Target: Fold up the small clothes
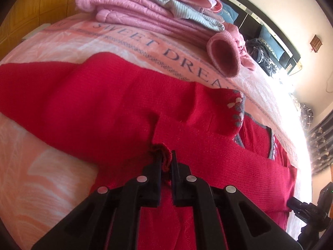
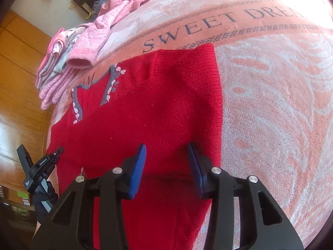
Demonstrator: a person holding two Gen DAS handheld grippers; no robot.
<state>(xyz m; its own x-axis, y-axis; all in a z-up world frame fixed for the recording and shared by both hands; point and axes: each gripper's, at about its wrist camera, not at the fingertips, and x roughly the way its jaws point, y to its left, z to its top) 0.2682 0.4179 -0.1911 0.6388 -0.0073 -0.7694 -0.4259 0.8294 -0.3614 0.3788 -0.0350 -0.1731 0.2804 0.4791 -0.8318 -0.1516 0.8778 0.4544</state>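
A small red knit sweater (image 1: 116, 104) with a grey and white trimmed neckline lies spread on a pink bedspread (image 1: 37, 187). In the left wrist view my left gripper (image 1: 166, 158) is shut on a bunched bit of the sweater's edge, with one sleeve stretching away to the left. The right wrist view shows the same red sweater (image 2: 158, 108), one sleeve folded over its body. My right gripper (image 2: 166, 152) hovers open over the lower part of it, blue pads (image 2: 138, 166) apart and nothing between them. The left gripper (image 2: 56, 152) appears at the sweater's left edge.
A stack of folded pink and striped clothes (image 1: 149, 10) sits at the far side of the bed, with a loose pink garment (image 1: 226, 52) beside it. A dark headboard (image 1: 270, 27) and wooden wardrobe (image 2: 18, 66) border the bed. The bedspread (image 2: 281, 125) stretches right of the sweater.
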